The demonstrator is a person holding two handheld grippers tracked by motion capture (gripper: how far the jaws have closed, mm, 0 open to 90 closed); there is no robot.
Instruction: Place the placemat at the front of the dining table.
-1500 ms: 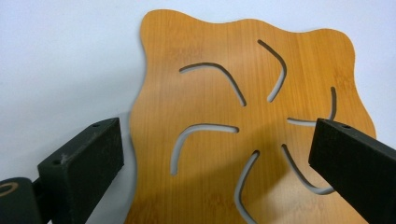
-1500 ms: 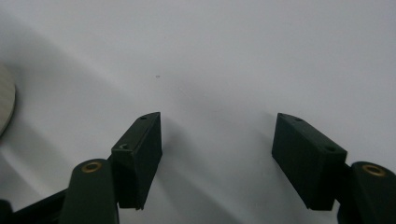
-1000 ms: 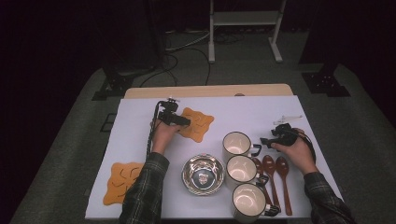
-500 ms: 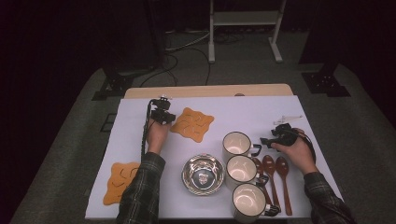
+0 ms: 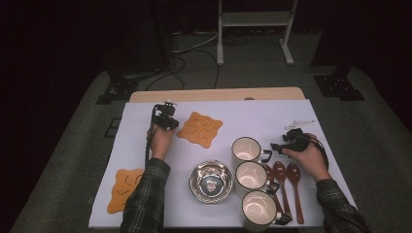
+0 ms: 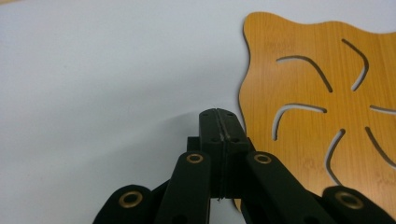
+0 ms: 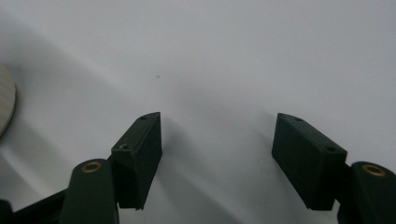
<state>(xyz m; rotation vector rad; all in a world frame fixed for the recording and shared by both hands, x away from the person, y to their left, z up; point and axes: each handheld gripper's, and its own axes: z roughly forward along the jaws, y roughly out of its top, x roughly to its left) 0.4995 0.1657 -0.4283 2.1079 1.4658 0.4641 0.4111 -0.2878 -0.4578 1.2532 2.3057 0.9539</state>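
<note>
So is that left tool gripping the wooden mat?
No, the left tool has its jaws pressed together with nothing between them, resting on the white cloth beside the wooden mat.

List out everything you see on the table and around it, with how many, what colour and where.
wooden trivets: 2, orange; one mid-table beside the left tool, one at the near left corner.
mugs: 3, cream; a diagonal row right of centre, far, middle, near.
steel bowl: 1, silver; near centre, left of the mugs.
wooden spoons: 3, dark brown; side by side right of the mugs.
table cover: 1, white.
metal stand: 1, pale; on the floor behind the table.
left tool: black, jaws shut on nothing, beside the far trivet.
right tool: black, jaws open over bare cover.
</note>
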